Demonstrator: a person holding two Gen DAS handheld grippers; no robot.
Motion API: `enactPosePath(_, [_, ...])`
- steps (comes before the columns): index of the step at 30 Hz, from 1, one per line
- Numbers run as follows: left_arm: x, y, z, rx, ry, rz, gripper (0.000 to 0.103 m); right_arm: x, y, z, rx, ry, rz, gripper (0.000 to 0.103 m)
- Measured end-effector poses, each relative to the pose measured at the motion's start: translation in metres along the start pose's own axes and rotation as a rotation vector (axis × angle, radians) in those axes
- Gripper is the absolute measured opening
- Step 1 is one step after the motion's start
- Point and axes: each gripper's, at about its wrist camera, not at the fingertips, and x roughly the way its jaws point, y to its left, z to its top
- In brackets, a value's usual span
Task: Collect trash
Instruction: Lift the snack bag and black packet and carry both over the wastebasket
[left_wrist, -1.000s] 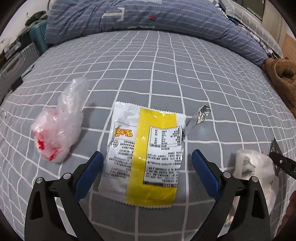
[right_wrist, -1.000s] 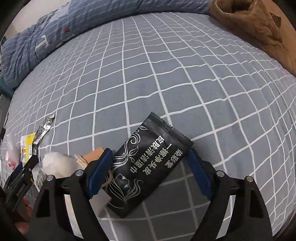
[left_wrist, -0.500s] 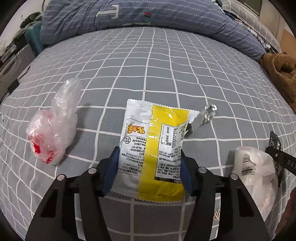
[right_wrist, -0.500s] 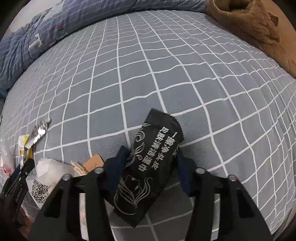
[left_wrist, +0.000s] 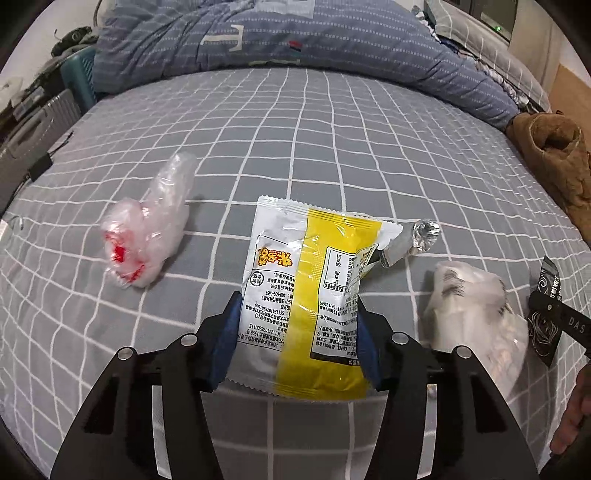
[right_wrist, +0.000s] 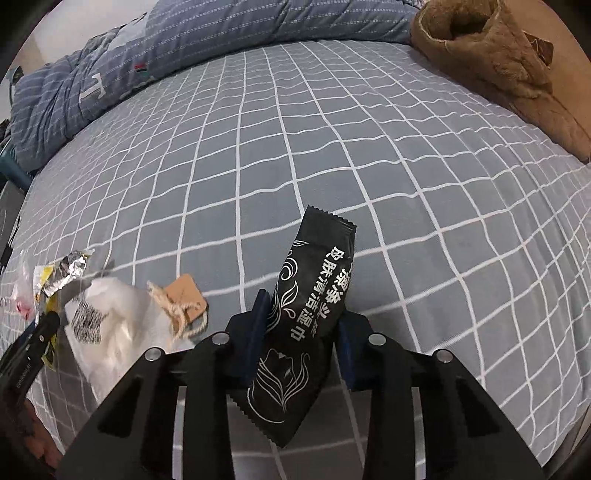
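Trash lies scattered over the grey checked bedsheet (left_wrist: 332, 147), and two pieces of it are in the grippers. The left gripper (left_wrist: 299, 339) has just been closing and now clamps the lower part of a white and yellow snack packet (left_wrist: 306, 280), its blue pads (left_wrist: 225, 343) pressing on both side edges. The right gripper (right_wrist: 301, 339) has also just been closing and pinches a black wipe packet (right_wrist: 306, 314), which stands tilted up out of the jaws.

Only the left view shows well the crumpled clear bag with red marks (left_wrist: 144, 240), lying left of the snack packet. A foil scrap (left_wrist: 413, 240) pokes out at that packet's right edge, and a white bag (left_wrist: 476, 306) sits further right. Only the right view shows a brown paper tag on string (right_wrist: 181, 302) resting at the white bag's (right_wrist: 110, 325) edge.
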Motion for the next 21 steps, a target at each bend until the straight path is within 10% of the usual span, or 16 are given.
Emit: enactPosePath(21, [-0.103, 0.003, -0.044, -0.027, -0.014, -0.04, 0.054, -0.115, -0.006, -0.053, -0.051, -0.072, 0.06, 0.032])
